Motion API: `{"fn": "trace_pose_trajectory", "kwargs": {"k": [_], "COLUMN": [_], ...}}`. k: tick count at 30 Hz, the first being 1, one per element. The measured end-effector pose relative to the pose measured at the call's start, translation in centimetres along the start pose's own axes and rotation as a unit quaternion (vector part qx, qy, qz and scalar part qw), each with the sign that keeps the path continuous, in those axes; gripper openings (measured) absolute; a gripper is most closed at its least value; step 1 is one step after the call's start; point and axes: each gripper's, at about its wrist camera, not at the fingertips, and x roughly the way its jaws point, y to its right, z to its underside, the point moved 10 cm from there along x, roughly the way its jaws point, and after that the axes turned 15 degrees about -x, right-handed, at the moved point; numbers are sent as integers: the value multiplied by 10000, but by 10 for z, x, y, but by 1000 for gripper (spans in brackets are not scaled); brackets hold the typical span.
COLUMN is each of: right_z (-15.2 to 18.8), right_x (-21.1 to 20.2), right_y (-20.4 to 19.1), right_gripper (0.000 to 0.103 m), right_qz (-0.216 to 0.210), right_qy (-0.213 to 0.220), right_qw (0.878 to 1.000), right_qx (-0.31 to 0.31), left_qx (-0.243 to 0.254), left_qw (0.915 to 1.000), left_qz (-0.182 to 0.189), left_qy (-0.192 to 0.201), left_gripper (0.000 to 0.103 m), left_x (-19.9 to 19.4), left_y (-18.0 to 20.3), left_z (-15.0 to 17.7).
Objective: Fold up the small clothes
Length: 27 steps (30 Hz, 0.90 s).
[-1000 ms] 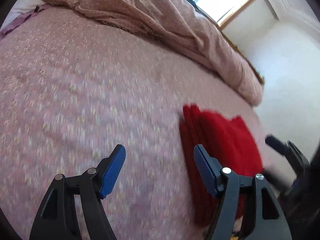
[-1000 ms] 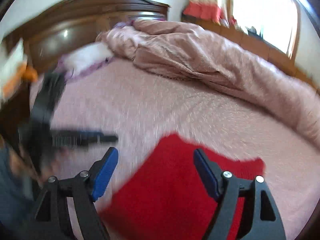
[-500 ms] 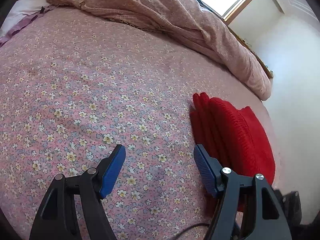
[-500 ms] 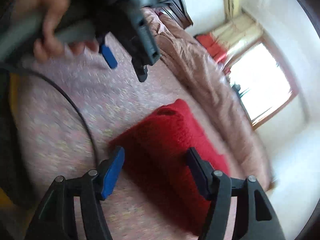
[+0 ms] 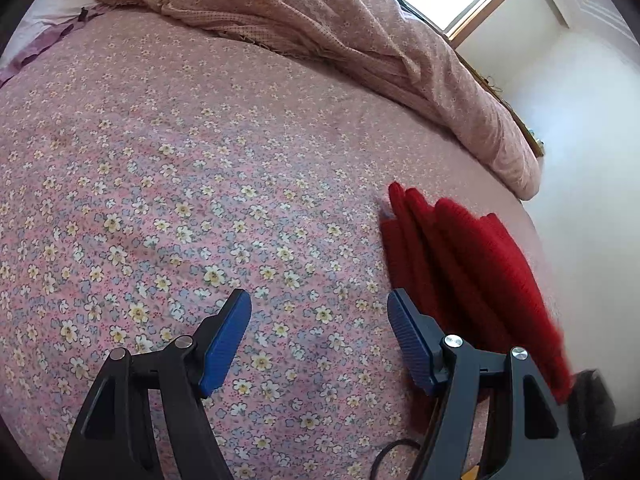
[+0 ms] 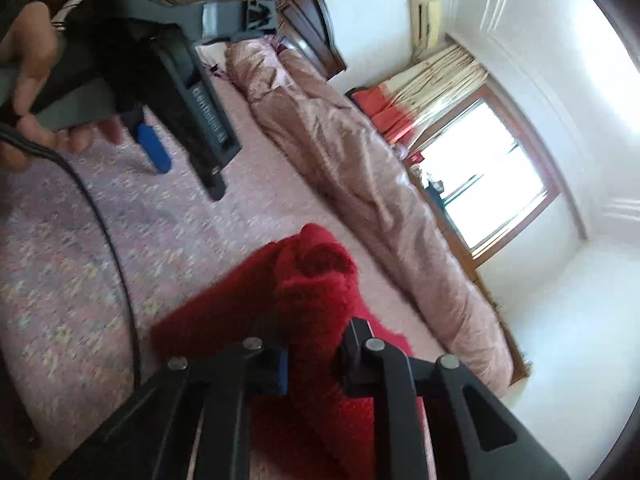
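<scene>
A red knitted garment (image 5: 472,264) lies folded on the pink floral bedsheet (image 5: 200,208), at the right of the left wrist view. My left gripper (image 5: 318,320) is open and empty, hovering over the sheet just left of the garment. In the right wrist view my right gripper (image 6: 312,364) is shut on a bunched fold of the red garment (image 6: 304,280), and its pads are buried in the fabric. The left gripper (image 6: 168,160) shows there at the upper left, held by a hand.
A crumpled pink quilt (image 5: 360,40) lies along the far side of the bed, also in the right wrist view (image 6: 360,168). A dark wooden headboard (image 6: 312,24) stands behind. A black cable (image 6: 112,248) trails over the sheet. A window (image 6: 488,176) and white walls are at the right.
My right gripper has swung round and closed on the near edge of the red garment, bunching it up. My left gripper has stayed open over the sheet and settled.
</scene>
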Motion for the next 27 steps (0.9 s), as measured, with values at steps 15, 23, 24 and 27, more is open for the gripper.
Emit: {"fn": "trace_pose_trajectory", "kwargs": {"k": [15, 23, 24, 27], "right_z": [-9, 24, 37, 78], "right_x": [10, 2, 8, 25], "right_y": [-10, 57, 72, 104], "right_gripper": [49, 50, 50, 44], "right_qz": [-1146, -2234, -2211, -2079], "right_qy": [211, 603, 582, 421], "right_qw": [9861, 9062, 8959, 8804], "right_qx": [1180, 3540, 3808, 4241], "left_qx": [98, -28, -37, 38], "left_qw": [9999, 9987, 9984, 9976], "left_qz": [11, 506, 555, 676], "left_qy": [-41, -42, -15, 152], "left_gripper": [65, 65, 65, 65], "left_x": [3, -4, -6, -10], "left_y": [4, 23, 26, 45], "left_z": [3, -1, -2, -6]}}
